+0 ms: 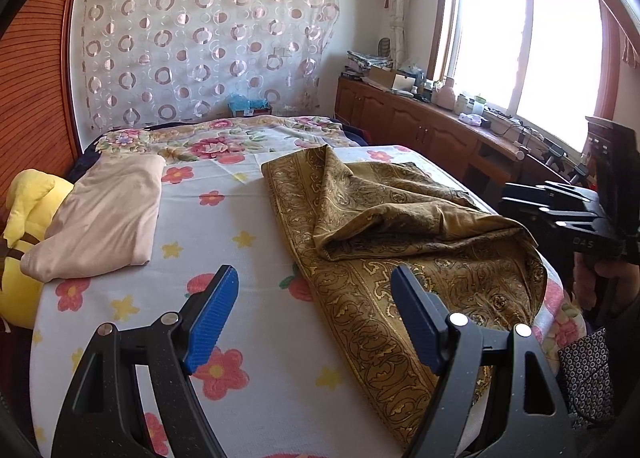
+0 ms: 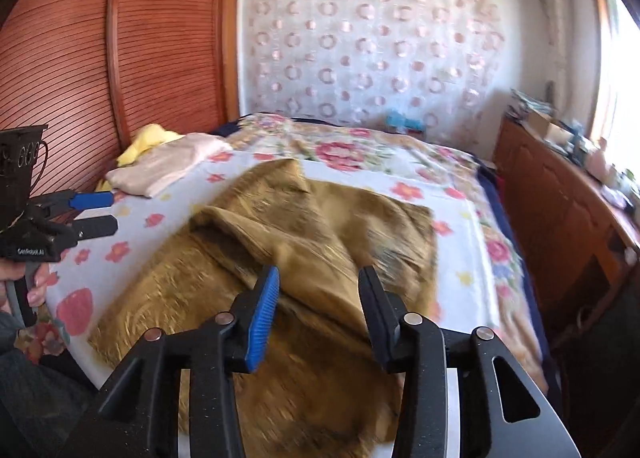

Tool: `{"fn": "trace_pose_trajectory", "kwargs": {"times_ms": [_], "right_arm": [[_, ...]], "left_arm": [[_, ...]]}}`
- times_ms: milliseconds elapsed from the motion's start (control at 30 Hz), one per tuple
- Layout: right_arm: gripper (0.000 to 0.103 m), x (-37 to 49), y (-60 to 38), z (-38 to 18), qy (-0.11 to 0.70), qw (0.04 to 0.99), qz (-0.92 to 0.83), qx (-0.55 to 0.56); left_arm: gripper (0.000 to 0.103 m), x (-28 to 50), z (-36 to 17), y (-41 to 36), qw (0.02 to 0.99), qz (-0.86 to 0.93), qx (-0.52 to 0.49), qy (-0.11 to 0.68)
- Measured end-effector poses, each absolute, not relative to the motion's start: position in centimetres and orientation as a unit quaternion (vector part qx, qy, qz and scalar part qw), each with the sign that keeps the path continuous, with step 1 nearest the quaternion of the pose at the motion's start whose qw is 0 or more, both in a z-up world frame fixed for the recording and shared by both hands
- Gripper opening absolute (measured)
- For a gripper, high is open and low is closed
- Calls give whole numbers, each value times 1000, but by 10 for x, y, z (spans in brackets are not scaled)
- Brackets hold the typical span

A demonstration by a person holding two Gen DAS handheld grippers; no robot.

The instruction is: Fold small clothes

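A gold patterned cloth lies crumpled on the bed, partly doubled over itself; in the right wrist view the gold cloth is blurred. My left gripper hovers open over the sheet at the cloth's left edge, with nothing between its blue pads. My right gripper stands open above the cloth's near part, its pads clear of the fabric. A folded beige garment rests at the far left of the bed. Each gripper shows in the other's view: right gripper, left gripper.
The bed carries a white flowered sheet. A yellow plush toy sits by the beige garment against the wooden slatted panel. A wooden cabinet with clutter runs along the right under the window. A person's hand holds the left gripper.
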State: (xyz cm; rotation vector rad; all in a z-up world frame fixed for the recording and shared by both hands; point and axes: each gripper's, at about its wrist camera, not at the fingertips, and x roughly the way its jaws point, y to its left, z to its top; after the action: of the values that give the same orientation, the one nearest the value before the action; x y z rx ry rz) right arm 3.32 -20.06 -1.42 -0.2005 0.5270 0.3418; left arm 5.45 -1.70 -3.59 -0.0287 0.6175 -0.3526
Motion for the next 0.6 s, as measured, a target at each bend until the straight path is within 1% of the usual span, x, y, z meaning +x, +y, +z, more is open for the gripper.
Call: {"fn": "trace_pose_trajectory", "kwargs": {"times_ms": [367, 600], "right_arm": [[44, 112, -140, -26, 306, 914, 227, -139], [44, 139, -132, -38, 353, 883, 258, -168]], "left_arm": [[79, 53, -44, -14, 936, -166, -11, 311], [79, 53, -50, -11, 934, -164, -14, 318]]}}
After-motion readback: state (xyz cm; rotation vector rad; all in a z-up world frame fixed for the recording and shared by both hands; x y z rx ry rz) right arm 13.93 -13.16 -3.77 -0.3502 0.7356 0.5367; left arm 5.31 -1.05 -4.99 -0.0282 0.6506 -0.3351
